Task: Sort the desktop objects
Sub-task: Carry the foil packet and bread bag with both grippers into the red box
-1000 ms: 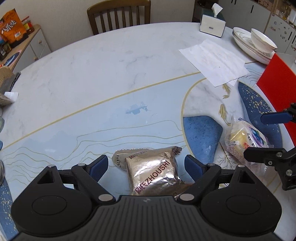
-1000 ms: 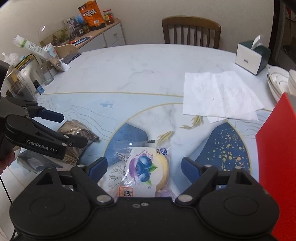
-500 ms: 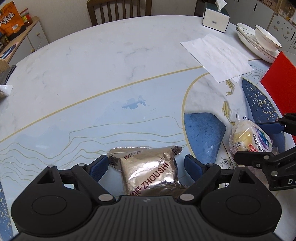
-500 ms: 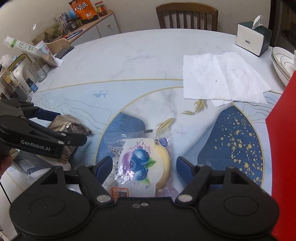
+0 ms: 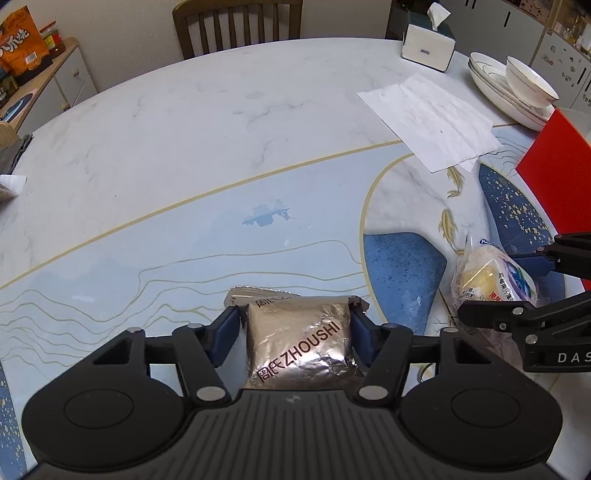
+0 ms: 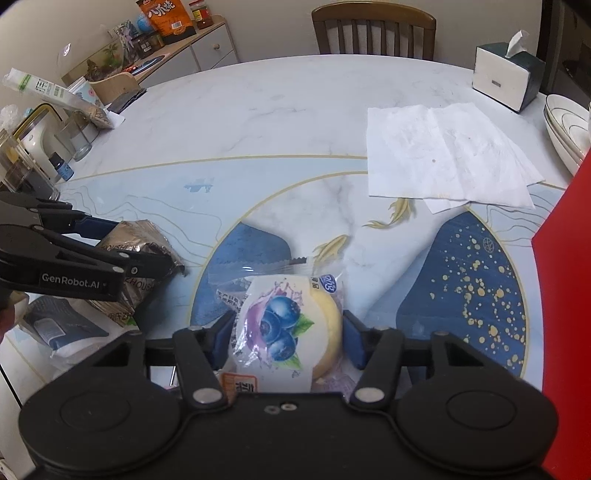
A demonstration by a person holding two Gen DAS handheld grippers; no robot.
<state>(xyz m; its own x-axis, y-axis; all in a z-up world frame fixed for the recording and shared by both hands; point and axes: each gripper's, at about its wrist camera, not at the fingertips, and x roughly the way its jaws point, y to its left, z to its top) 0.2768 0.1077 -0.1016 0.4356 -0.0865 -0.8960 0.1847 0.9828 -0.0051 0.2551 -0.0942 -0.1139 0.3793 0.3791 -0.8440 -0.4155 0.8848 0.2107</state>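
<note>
Both hand-held grippers' jaws narrower, closing: left (image 5: 295, 328) on ZHOUSHI packet (image 5: 299, 350), right (image 6: 288, 332) on blueberry bun (image 6: 284, 328).

Both cameras ride just behind their own fingers, tilted steeply down and close over the table (image 5: 221, 140). The left view faces its foil packet (image 5: 299, 343), the right its blueberry bun (image 6: 284, 325). Each catches the other's packet, plus the tissue box (image 6: 506, 77) and chair (image 5: 236, 26).

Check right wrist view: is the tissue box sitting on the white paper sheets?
No. The tissue box stands on bare tabletop beyond the white paper sheets, with a gap between them.
</note>
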